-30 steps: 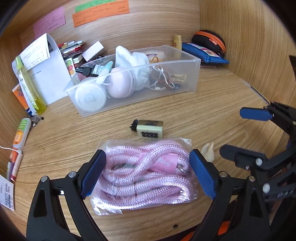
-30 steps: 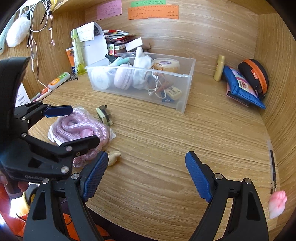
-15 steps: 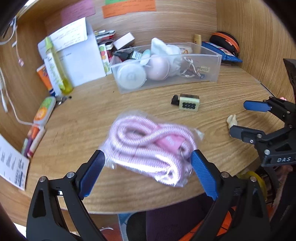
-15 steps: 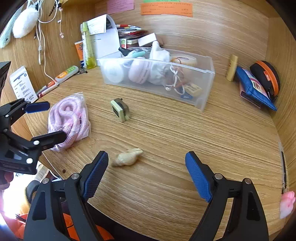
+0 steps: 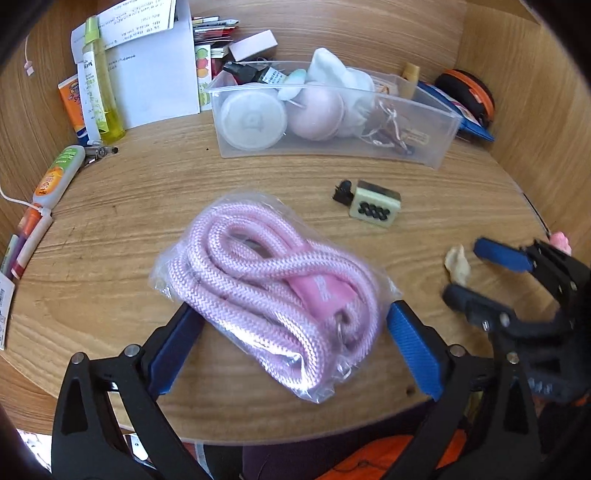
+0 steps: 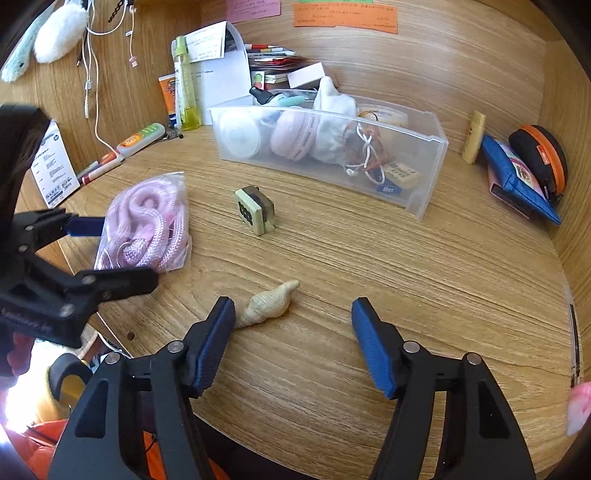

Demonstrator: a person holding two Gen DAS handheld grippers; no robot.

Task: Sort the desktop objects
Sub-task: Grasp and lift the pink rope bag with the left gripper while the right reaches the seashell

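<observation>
Now both hand-held grippers [image 5: 295, 343] [image 6: 293, 345] tilt down, left opening, right closing.

Even daylight is spread over the desk [image 5: 110, 229]; overexposed glare is seen at eight o'clock in the right wrist view; edges are bowed and vignetted; slight blur is noted toward the rims

place: home desk nook | cues: wooden desk [image 6: 369, 258], sticky notes [image 6: 345, 14], clear organizer bin [image 6: 424, 192], sunscreen tube [image 6: 168, 96]
</observation>
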